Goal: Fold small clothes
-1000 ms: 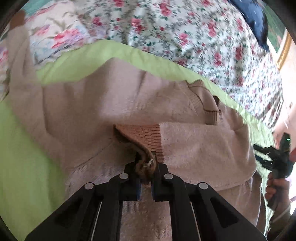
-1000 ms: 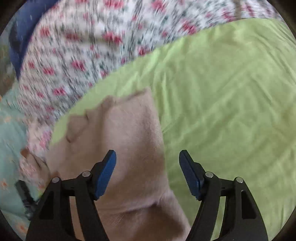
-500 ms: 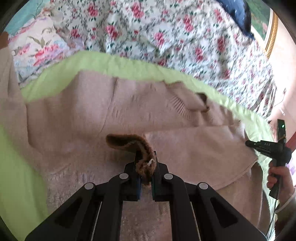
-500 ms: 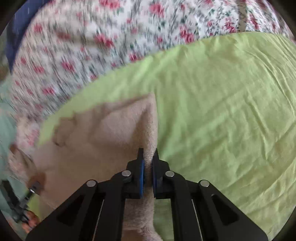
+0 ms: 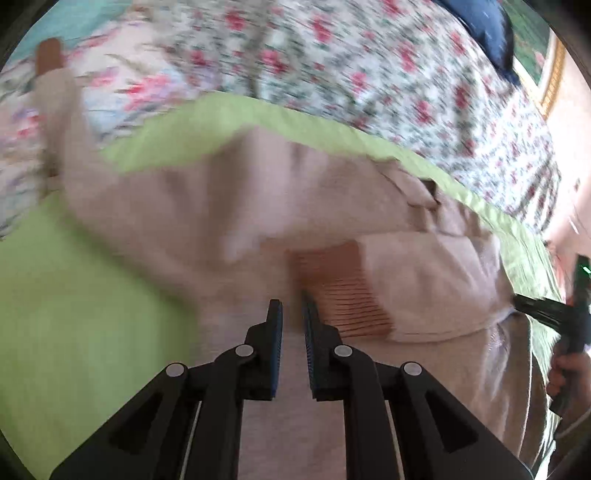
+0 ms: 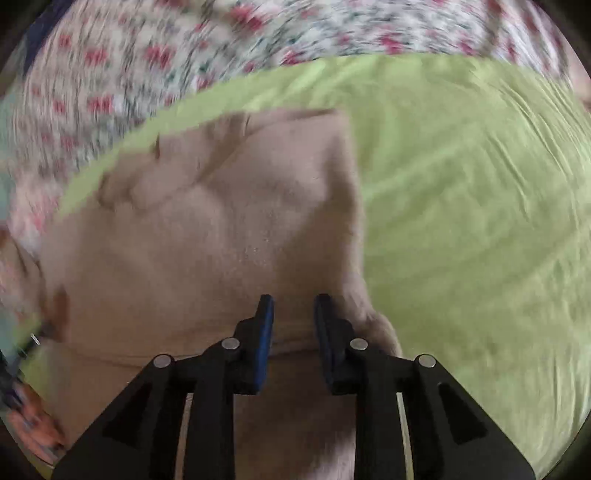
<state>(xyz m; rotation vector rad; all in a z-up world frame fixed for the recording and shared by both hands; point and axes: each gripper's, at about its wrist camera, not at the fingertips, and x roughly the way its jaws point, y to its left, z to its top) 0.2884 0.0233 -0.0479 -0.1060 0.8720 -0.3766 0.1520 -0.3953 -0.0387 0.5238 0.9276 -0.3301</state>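
A beige knit sweater (image 5: 229,206) lies spread on a lime-green sheet (image 5: 74,295). One sleeve is folded across its body, and the sleeve's brown ribbed cuff (image 5: 340,291) lies flat just ahead of my left gripper (image 5: 292,317). The left gripper is slightly open and empty. In the right wrist view the sweater (image 6: 221,229) fills the left half. My right gripper (image 6: 293,314) is slightly open over the sweater's right edge, holding nothing. The right gripper also shows in the left wrist view (image 5: 546,314) at the far right.
A floral bedspread (image 5: 369,74) lies beyond the green sheet, also in the right wrist view (image 6: 147,55). A dark blue item (image 5: 487,26) sits at the back right. The other sleeve (image 5: 59,110) stretches up at the far left.
My left gripper let go of the brown cuff, which now lies flat on the sweater. My right gripper, shut on the sweater's edge half a second ago, has opened slightly. Both views are motion-blurred.
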